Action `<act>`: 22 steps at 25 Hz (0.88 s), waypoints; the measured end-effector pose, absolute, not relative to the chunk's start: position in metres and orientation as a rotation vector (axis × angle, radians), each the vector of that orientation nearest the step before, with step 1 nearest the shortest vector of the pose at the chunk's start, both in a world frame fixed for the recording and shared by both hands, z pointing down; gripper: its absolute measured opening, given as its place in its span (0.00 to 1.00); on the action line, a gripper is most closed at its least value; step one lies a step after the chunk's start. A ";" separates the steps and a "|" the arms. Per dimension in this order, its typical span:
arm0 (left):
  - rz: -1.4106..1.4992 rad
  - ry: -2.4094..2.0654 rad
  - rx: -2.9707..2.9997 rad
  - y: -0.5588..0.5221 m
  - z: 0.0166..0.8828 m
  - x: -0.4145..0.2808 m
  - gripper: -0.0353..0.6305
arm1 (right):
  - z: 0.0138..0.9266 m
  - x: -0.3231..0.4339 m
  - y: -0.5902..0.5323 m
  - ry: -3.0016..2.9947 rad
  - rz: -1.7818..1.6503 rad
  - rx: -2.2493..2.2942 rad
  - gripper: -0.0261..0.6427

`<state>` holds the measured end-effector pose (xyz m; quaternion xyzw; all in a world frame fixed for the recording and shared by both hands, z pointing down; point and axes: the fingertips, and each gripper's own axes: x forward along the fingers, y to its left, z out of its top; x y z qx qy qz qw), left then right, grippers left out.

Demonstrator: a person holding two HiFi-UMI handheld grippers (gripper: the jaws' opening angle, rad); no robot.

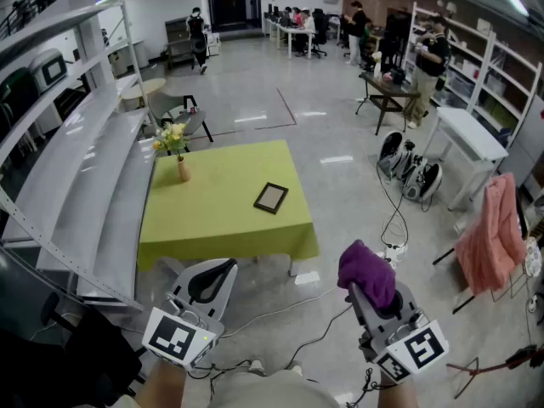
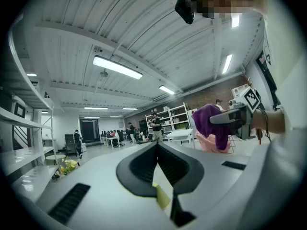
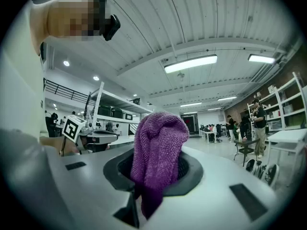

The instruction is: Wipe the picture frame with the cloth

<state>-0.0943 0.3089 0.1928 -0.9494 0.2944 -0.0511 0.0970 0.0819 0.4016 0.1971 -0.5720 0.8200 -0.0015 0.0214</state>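
A dark picture frame (image 1: 270, 197) lies flat on the green table (image 1: 212, 219), toward its right edge. Both grippers hang low in the head view, well short of the table. My right gripper (image 1: 374, 294) is shut on a purple cloth (image 1: 367, 272); in the right gripper view the cloth (image 3: 159, 143) bulges up out of the jaws and hides most of them. The left gripper view shows that same cloth (image 2: 211, 123) at the right. My left gripper (image 1: 211, 280) is shut with nothing in it, its black pads (image 2: 144, 169) meeting in a line.
A small vase of yellow flowers (image 1: 178, 153) stands on the table's far left part. Grey shelving (image 1: 76, 185) runs along the left. Cables (image 1: 391, 223) and a pink garment (image 1: 489, 236) are on the right. People stand far back in the hall.
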 end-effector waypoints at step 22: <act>-0.182 0.988 -2.763 0.332 0.209 -0.070 0.06 | 0.230 0.115 0.415 2.619 -0.118 -1.680 0.17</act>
